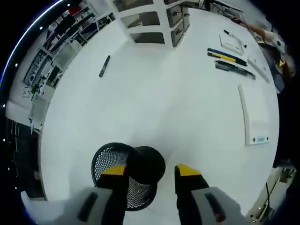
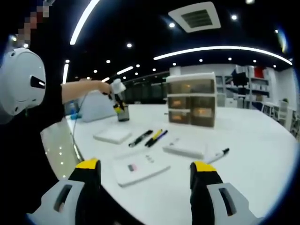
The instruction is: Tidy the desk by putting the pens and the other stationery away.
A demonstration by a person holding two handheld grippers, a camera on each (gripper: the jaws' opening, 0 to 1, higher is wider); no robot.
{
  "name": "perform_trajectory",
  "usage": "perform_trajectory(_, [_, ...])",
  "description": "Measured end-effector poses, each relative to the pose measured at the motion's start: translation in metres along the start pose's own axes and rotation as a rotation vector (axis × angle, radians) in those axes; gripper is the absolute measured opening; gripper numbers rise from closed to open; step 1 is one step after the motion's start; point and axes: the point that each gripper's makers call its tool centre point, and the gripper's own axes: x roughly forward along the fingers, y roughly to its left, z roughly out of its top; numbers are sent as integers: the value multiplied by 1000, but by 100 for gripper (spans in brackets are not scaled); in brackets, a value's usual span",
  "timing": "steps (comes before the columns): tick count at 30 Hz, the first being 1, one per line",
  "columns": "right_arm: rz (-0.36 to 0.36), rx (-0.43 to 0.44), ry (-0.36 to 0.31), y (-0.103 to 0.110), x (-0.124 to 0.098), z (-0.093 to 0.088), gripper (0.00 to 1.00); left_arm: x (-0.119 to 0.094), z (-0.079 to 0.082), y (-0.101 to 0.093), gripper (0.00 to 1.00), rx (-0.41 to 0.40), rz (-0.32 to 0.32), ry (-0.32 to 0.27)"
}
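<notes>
A black mesh pen cup (image 1: 123,174) stands on the white desk (image 1: 168,112) right under my left gripper (image 1: 151,170). The left jaw overlaps the cup's mesh, and a strip of desk shows between the cup and the right jaw. Across the desk lie a blue-and-yellow pen (image 1: 227,56), a black pen (image 1: 235,69), a marker (image 1: 234,38) and a lone black pen (image 1: 104,66). In the right gripper view the cup (image 2: 123,114) sits far left below the left gripper (image 2: 117,89). My right gripper (image 2: 145,171) hangs open over a notepad (image 2: 140,168), near pens (image 2: 149,138) and a marker (image 2: 217,155).
A drawer unit (image 2: 191,99) stands mid-desk and also shows in the left gripper view (image 1: 154,21). A long white strip (image 1: 244,112) and a white block (image 2: 183,149) lie on the desk. A white pad (image 2: 112,136) is near the cup. The person's arm (image 2: 79,89) reaches across. Shelving (image 1: 56,51) lies beyond the desk's edge.
</notes>
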Motion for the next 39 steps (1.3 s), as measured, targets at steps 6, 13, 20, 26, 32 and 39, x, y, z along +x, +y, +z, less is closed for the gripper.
perform_trajectory(6, [7,-1,-3,1,0,0,73,-13,7,1,47,30,51,6])
perform_trajectory(13, [23,2,-11,5,2,1,73,-25,35,-7,47,112,80,-9])
perform_trajectory(20, [17,7,-18,3,-1,2,73,-28,73,-12,47,183,101,-53])
perform_trajectory(26, [1,16,-17,-1,-5,-1,73,-20,100,-11,47,221,97,-65])
perform_trajectory(32, [-22,34,-22,-10,-11,-3,73,-12,128,-6,48,237,92,-97])
perform_trajectory(39, [-41,47,-19,-19,-13,-6,73,0,155,6,49,230,95,-115])
